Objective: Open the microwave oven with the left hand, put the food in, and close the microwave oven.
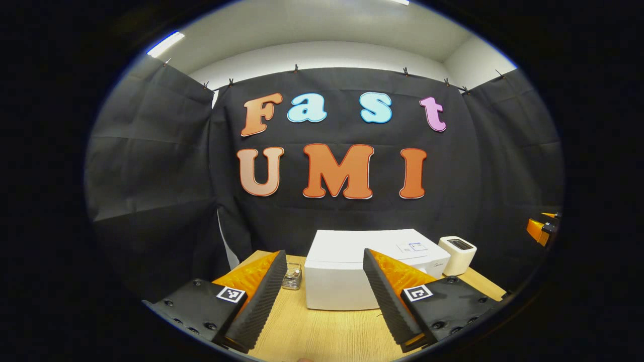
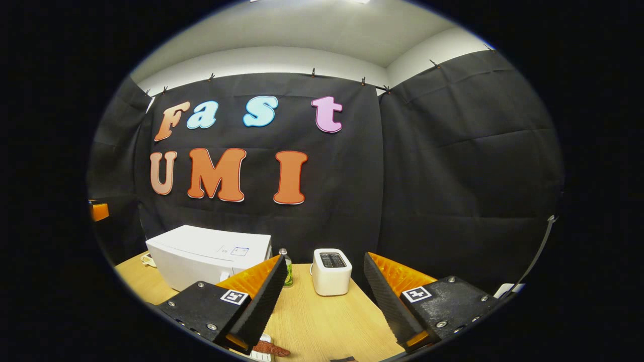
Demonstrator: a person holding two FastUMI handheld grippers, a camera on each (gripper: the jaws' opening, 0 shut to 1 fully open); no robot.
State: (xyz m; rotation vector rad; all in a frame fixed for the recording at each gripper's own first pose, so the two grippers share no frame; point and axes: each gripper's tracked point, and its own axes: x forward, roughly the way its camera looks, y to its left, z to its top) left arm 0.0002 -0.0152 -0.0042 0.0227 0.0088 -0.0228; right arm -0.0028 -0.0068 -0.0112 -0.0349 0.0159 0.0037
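- In the left gripper view, the left gripper (image 1: 324, 296) fills the bottom of the frame, its two ridged black fingers (image 1: 259, 301) spread wide with nothing between them.
- Bare wooden table (image 1: 327, 332) shows in the gap between those fingers, at bottom centre.
- Just beyond, at lower centre, the white microwave oven (image 1: 352, 276) stands on the table; its door looks closed, though the fingers cover both front corners and the fisheye bend makes the seam hard to read.
- A small clear glass container (image 1: 292, 277) sits on the table just left of the oven, beside the left finger's tip.
- A white toaster (image 1: 457, 255) stands to the oven's right, a little farther back.
- At the far right edge, an orange and black piece of the other gripper shows, well apart from the oven.
- In the right gripper view, the right gripper (image 2: 322, 296) is likewise wide open and empty, at the bottom of the frame.
- At the very bottom, beside its left finger, a brownish piece of food (image 2: 269, 348) lies on something white; too little shows to name it.
- Farther back, a small green bottle (image 2: 287, 269) stands between the microwave at lower left and the toaster at lower centre.
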